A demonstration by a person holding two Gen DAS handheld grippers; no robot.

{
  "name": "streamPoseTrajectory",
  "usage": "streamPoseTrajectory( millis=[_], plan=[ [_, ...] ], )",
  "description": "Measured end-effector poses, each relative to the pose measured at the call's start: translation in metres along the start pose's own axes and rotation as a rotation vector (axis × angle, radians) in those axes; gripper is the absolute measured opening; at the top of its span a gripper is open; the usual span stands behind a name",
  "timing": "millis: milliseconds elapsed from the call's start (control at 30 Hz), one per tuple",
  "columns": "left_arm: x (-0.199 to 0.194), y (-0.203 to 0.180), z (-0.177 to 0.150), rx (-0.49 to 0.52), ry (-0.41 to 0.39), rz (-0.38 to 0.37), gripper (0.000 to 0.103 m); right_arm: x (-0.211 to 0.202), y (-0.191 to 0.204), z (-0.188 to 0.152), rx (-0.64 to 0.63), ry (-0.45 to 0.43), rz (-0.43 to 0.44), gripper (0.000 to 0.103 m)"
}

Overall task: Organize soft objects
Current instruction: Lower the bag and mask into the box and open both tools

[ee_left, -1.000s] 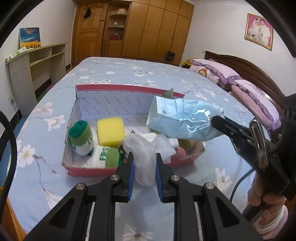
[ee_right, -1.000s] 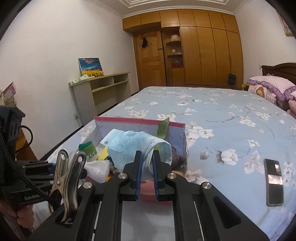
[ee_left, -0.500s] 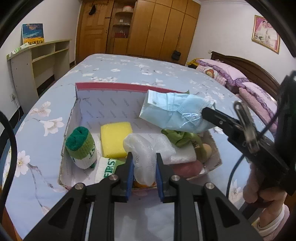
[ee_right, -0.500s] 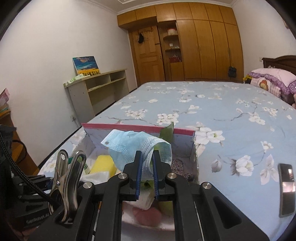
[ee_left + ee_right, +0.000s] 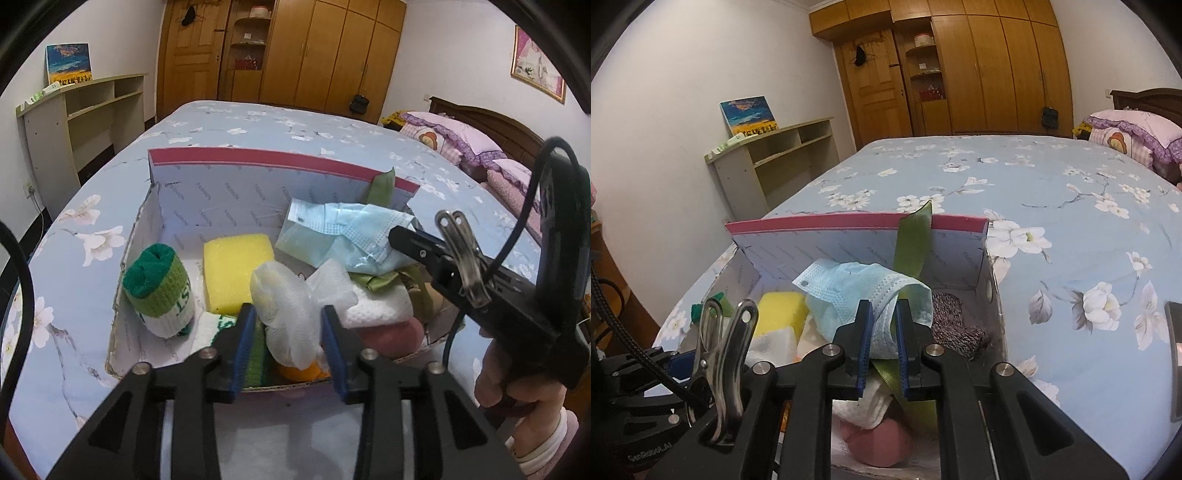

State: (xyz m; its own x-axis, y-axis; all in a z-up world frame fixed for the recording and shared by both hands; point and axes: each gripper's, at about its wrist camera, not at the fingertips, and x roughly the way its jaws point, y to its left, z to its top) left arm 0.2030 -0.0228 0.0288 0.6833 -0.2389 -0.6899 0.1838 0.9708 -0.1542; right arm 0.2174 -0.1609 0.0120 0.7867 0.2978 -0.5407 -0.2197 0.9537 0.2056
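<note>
The left gripper (image 5: 289, 351) has its jaws parted around the white mesh bath pouf (image 5: 286, 306), featherlight and squashy, over the pink-rimmed cardboard box (image 5: 258, 162). The right gripper (image 5: 882, 345) pinches the limp pale-blue face mask (image 5: 864, 291); best held by a bunched fold.

- Left wrist view: looks along the left gripper (image 5: 290, 343) from the near edge of the open box (image 5: 236, 192), close above it, facing across the bed (image 5: 280, 122) toward the wardrobe (image 5: 325, 55).
- Right wrist view: sits close over the box's (image 5: 849, 225) right half, facing the same wardrobe (image 5: 990, 66).
- Both views share the box, bed, shelf unit (image 5: 92, 107) and blue mask (image 5: 343, 232).
</note>
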Motion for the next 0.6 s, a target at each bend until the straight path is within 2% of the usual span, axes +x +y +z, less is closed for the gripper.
streamPoseTrajectory(
  millis=[133, 200, 600],
  plan=[
    [-0.001, -0.001, -0.002, -0.001, 0.005, 0.013, 0.056, -0.003, -0.001, 0.000, 0.002, -0.003, -0.002, 0.028],
    [-0.003, -0.001, -0.002, -0.003, -0.001, 0.016, 0.057, -0.006, -0.001, 0.000, 0.001, -0.009, -0.004, 0.034],
    [-0.030, -0.003, -0.007, -0.009, -0.043, 0.035, 0.058, -0.039, 0.006, -0.002, -0.011, -0.037, -0.010, 0.041]
  ],
)
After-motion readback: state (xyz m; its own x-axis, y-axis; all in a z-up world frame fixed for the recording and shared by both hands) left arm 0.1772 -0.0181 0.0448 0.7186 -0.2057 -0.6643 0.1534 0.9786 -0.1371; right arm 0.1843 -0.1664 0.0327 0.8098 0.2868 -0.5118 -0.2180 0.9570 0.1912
